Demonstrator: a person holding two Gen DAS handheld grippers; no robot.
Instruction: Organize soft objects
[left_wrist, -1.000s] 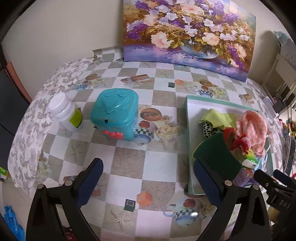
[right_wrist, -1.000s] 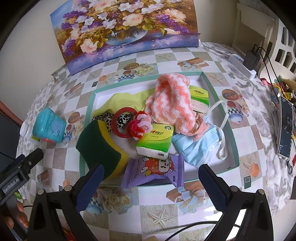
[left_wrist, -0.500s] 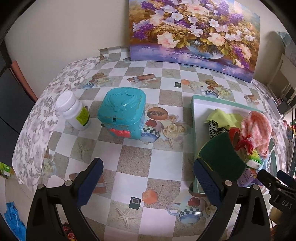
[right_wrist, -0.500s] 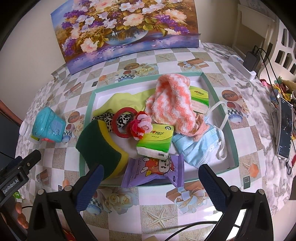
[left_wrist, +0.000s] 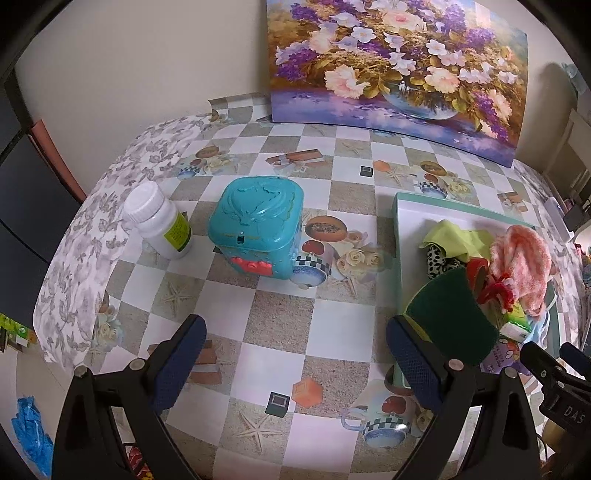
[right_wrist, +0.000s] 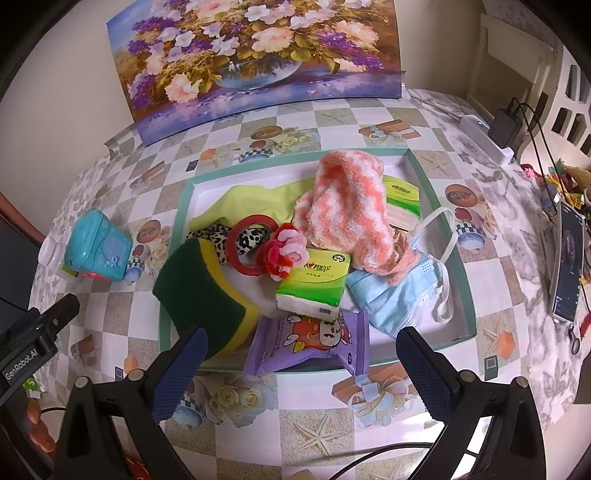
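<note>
A shallow green-rimmed tray (right_wrist: 436, 199) (left_wrist: 397, 236) holds the soft things: a green-and-yellow sponge (right_wrist: 201, 282) (left_wrist: 452, 314) leaning on its near-left rim, an orange-and-white fuzzy cloth (right_wrist: 343, 206), a yellow cloth (right_wrist: 255, 203), a blue face mask (right_wrist: 399, 288), two green tissue packs (right_wrist: 314, 282), a purple wipes pack (right_wrist: 306, 339), a red ring and a leopard-print piece. My right gripper (right_wrist: 299, 354) is open and empty at the tray's near rim. My left gripper (left_wrist: 295, 347) is open and empty over bare tablecloth, left of the tray.
A teal plastic box (left_wrist: 256, 225) and a white pill bottle (left_wrist: 159, 221) stand left of the tray. A flower painting (right_wrist: 255, 55) leans on the back wall. A phone (right_wrist: 567, 262) and power strip (right_wrist: 484, 136) lie at the right edge.
My left gripper has drawn back and shifted slightly left, so the teal box and tray now sit further right in its view. The right gripper has barely moved.
</note>
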